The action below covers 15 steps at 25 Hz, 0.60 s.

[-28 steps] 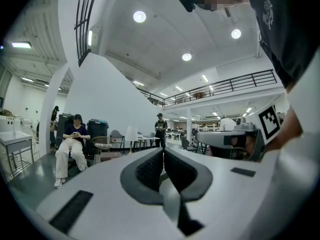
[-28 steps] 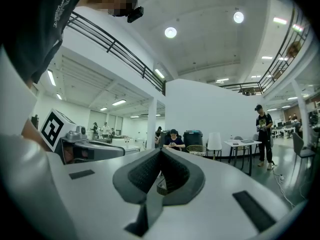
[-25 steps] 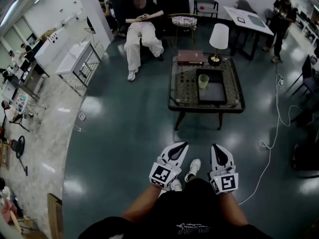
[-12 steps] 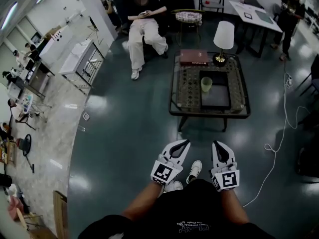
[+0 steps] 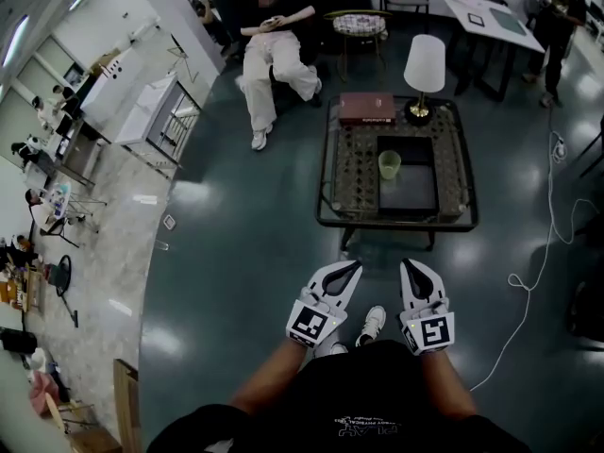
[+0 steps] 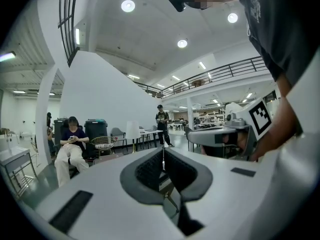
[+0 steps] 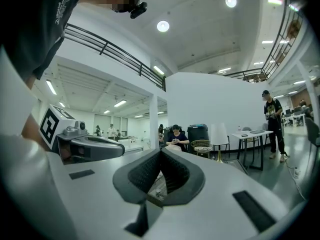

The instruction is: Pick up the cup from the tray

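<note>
You carry left gripper (image 5: 347,270) and right gripper (image 5: 413,268) low, both clenched, empty: nothing within reach. Pale green plastic cup (image 5: 388,164) stands upright at left inside dark rectangular tray (image 5: 420,182), well apart ahead.

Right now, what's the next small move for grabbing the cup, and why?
Probably step toward the table: the cup stands upright in the tray, far ahead and out of reach, while the left gripper and right gripper sit near the waist, jaws together, holding nothing.
</note>
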Tool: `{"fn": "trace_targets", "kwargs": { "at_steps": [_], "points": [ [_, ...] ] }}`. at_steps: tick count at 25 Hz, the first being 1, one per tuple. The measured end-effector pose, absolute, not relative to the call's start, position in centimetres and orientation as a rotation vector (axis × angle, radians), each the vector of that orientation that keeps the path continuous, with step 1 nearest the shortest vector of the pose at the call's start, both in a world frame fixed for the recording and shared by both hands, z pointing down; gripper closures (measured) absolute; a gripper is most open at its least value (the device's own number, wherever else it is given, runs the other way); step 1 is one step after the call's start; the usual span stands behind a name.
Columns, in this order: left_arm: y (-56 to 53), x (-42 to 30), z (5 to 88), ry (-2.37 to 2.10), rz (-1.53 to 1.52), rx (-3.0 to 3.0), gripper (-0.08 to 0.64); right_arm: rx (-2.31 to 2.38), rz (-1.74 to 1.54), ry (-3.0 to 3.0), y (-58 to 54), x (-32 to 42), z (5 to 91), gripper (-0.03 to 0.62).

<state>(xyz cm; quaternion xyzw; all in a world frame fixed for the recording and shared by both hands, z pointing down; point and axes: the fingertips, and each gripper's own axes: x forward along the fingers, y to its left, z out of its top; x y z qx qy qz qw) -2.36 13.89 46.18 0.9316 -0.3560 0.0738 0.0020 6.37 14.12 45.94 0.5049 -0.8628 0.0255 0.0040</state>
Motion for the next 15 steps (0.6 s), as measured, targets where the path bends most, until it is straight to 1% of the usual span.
{"fn": "trace_targets", "kwargs": {
  "at_steps": [5, 15],
  "points": [
    [11.9, -1.0, 45.8, -1.153, 0.221, 2.919, 0.546, 1.535, 0.084, -2.714, 12.0, 7.6, 46.1, 0.594],
    [9.8, -1.1, 45.3, -1.21, 0.253, 2.898, 0.546, 1.502, 0.056, -2.75, 10.1, 7.7, 45.1, 0.594]
  ]
}}
